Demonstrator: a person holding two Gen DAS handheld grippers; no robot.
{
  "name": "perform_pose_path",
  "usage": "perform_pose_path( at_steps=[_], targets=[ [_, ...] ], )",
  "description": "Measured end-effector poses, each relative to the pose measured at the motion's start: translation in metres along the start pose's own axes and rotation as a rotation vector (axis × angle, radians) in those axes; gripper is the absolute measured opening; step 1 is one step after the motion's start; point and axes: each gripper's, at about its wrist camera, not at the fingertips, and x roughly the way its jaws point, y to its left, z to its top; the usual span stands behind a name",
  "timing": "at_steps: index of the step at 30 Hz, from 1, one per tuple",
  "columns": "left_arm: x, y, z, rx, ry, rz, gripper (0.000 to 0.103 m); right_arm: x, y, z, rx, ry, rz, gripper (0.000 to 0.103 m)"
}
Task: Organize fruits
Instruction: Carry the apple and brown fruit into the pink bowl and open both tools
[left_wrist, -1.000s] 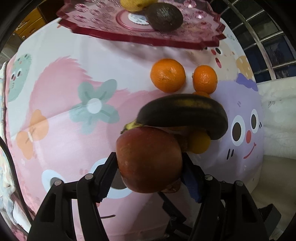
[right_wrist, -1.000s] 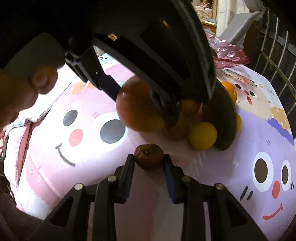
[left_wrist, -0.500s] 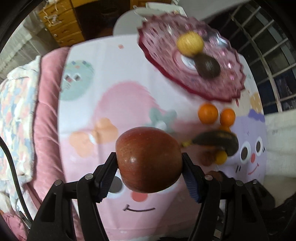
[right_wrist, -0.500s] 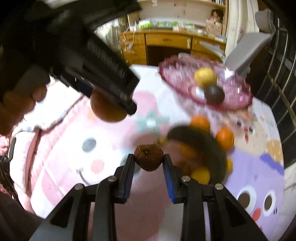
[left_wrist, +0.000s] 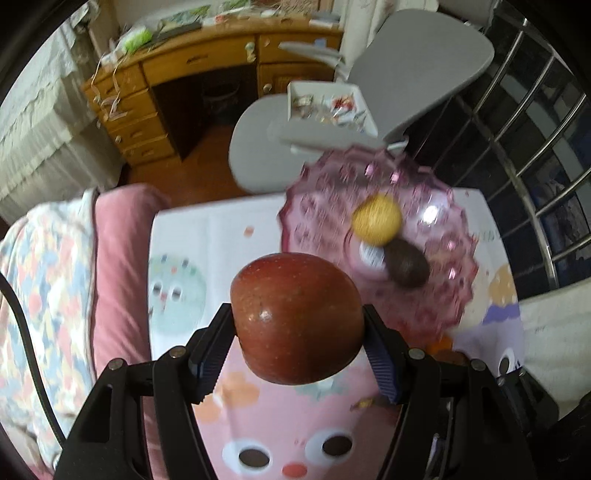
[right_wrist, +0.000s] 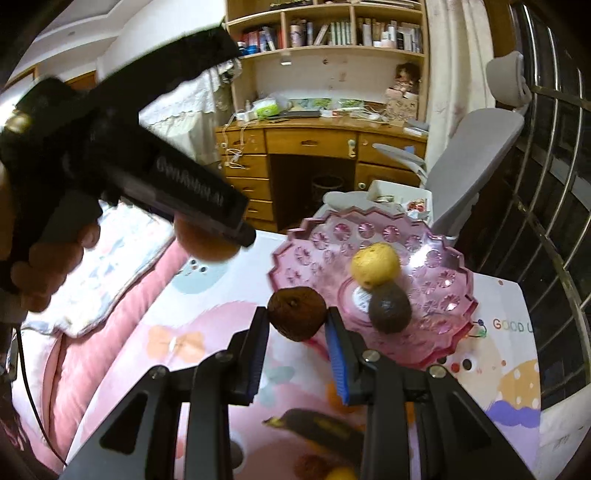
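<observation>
Surface: cartoon-print cloth (left_wrist: 229, 236), pink dish (right_wrist: 436, 332) beyond both jaws.
Left gripper (left_wrist: 297, 347): clamped on red apple (left_wrist: 295, 317).
Right gripper (right_wrist: 297, 332): clamped on small brown fruit (right_wrist: 295, 314).

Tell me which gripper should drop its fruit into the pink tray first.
Right, probably. The right gripper holds its small brown fruit right at the pink tray's rim; the left gripper with the red apple looks farther off.
</observation>
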Motion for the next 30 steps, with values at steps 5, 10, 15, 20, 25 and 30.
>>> perform_pose_path(
  at_steps=[5, 10, 15, 20, 25, 30],
  targets=[
    [0.022, -0.018, 0.024, 0.017, -0.008, -0.040, 0.066, 0.025, -0.023, 0.000, 0.043, 0.047, -0.038, 0.031],
    [0.058, -0.035, 0.031, 0.032, 0.043, -0.066, 0.066, 0.046, -0.038, -0.010, 0.081, 0.095, -0.054, 0.031],
    [0.086, -0.047, 0.028, 0.055, 0.089, -0.060, 0.066, 0.059, -0.045, -0.018, 0.100, 0.137, -0.055, 0.031],
    [0.103, -0.049, 0.025, 0.049, 0.127, -0.051, 0.067, 0.072, -0.049, -0.023, 0.104, 0.175, -0.056, 0.032],
    [0.098, -0.042, 0.023, 0.027, 0.098, -0.050, 0.079, 0.076, -0.054, -0.026, 0.133, 0.180, -0.053, 0.044],
    [0.070, -0.035, 0.019, 0.004, 0.031, -0.060, 0.085, 0.064, -0.057, -0.029, 0.156, 0.153, -0.083, 0.066]
  ],
)
